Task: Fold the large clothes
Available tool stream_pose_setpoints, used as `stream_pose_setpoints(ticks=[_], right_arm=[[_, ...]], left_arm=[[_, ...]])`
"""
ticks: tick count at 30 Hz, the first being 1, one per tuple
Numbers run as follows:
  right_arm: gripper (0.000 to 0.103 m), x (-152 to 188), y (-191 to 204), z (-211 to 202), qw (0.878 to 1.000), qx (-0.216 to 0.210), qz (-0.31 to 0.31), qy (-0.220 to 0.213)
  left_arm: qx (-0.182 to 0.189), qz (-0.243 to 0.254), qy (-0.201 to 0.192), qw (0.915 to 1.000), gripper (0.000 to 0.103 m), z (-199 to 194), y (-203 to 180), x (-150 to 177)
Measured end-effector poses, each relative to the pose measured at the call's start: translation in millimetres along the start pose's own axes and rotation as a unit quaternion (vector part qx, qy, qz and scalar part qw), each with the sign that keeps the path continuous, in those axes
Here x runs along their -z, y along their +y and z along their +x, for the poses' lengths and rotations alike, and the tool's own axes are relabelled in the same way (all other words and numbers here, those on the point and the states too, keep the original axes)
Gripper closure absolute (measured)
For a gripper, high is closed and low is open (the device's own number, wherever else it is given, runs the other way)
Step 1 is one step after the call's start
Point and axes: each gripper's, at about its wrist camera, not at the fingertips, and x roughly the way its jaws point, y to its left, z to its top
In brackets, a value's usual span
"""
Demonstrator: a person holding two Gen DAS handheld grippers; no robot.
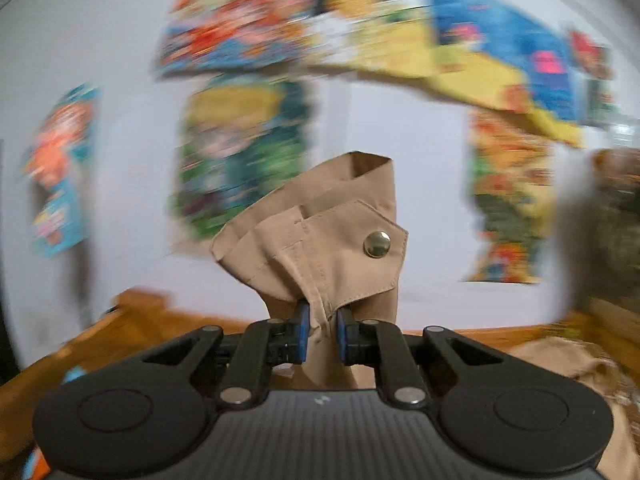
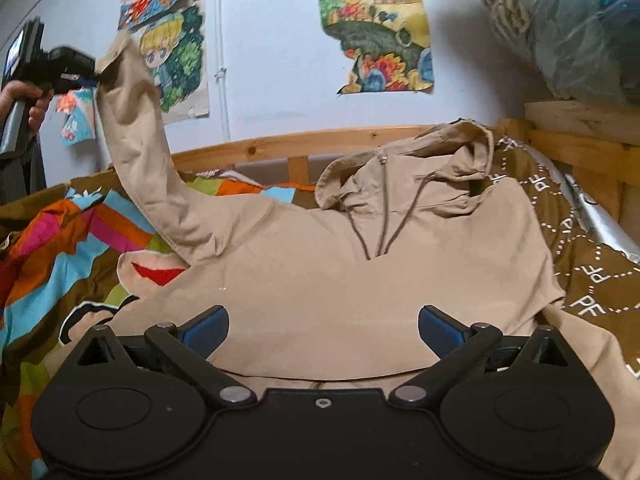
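A beige hooded jacket (image 2: 360, 280) lies spread on the bed, hood (image 2: 448, 160) toward the wall, drawstrings hanging down its chest. Its left sleeve (image 2: 136, 152) rises up off the bed to my left gripper (image 2: 94, 76), held in a hand at the far left. In the left wrist view that left gripper (image 1: 322, 330) is shut on the sleeve cuff (image 1: 320, 232), which carries a tab with a metal snap (image 1: 377, 244). My right gripper (image 2: 323, 330) hovers open just above the jacket's lower body, nothing between its blue pads.
A colourful patchwork blanket (image 2: 80, 232) covers the bed's left side, a brown patterned cover (image 2: 580, 240) the right. A wooden bed rail (image 2: 280, 142) runs along the wall. Posters (image 2: 376, 28) hang on the wall. A bagged bundle (image 2: 560, 20) sits on a wooden shelf at upper right.
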Motion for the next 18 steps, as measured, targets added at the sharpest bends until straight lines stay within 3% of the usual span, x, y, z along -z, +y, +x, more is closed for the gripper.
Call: stream_pose_setpoints(ticks=[6, 12, 15, 18], right_arm=[[0.002, 5.4, -24.9, -9.4, 0.999, 0.023, 0.032, -0.005], [0.002, 15.1, -55.2, -22.6, 0.996, 0.068, 0.057, -0.019], [0.002, 22.3, -74.0, -33.3, 0.993, 0.096, 0.071, -0.021], [0.002, 30.3, -90.1, -42.6, 0.989, 0.12, 0.087, -0.017]], left_arm=[[0.127, 0.045, 0.012, 0.9908, 0.089, -22.7, -114.4, 12.2], [0.229, 0.064, 0.066, 0.969, 0.089, -23.1, -205.1, 78.4], [0.271, 0.053, 0.127, 0.9527, 0.088, -14.2, -233.9, 123.0], [0.313, 0.053, 0.209, 0.9251, 0.088, -6.8, -254.4, 169.2]])
